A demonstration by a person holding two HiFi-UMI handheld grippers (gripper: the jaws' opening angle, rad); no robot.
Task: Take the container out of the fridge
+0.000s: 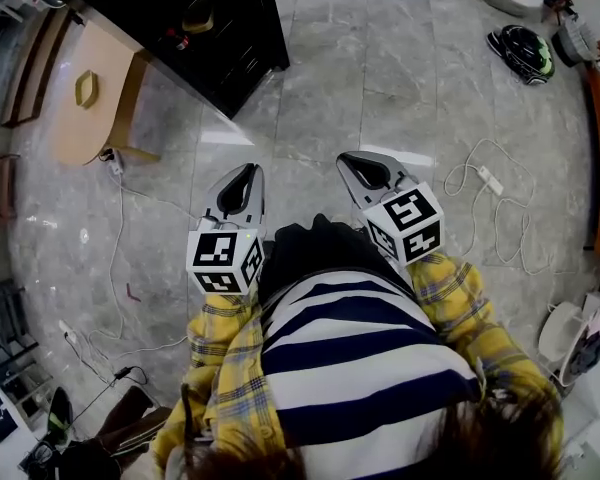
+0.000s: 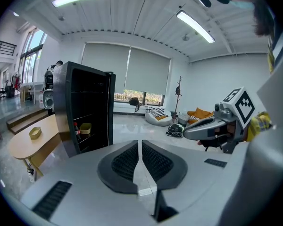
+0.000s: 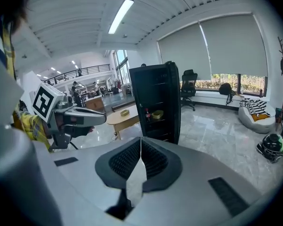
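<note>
A tall black fridge (image 1: 212,30) stands open a few steps ahead on the left, well out of reach. On one of its shelves sits a yellow container (image 2: 85,127) beside a small dark bottle (image 2: 76,128); the right gripper view also shows the container (image 3: 156,114). I hold both grippers at chest height over the floor. The left gripper (image 1: 242,182) is shut with nothing in it, its pads meeting (image 2: 140,147). My right gripper (image 1: 365,173) is likewise shut and empty (image 3: 140,147).
A low wooden table (image 1: 98,118) with a small yellow dish (image 1: 86,88) stands left of the fridge. Cables and a power strip (image 1: 490,180) trail over the grey tiled floor. A helmet (image 1: 522,52) lies far right, near a beanbag.
</note>
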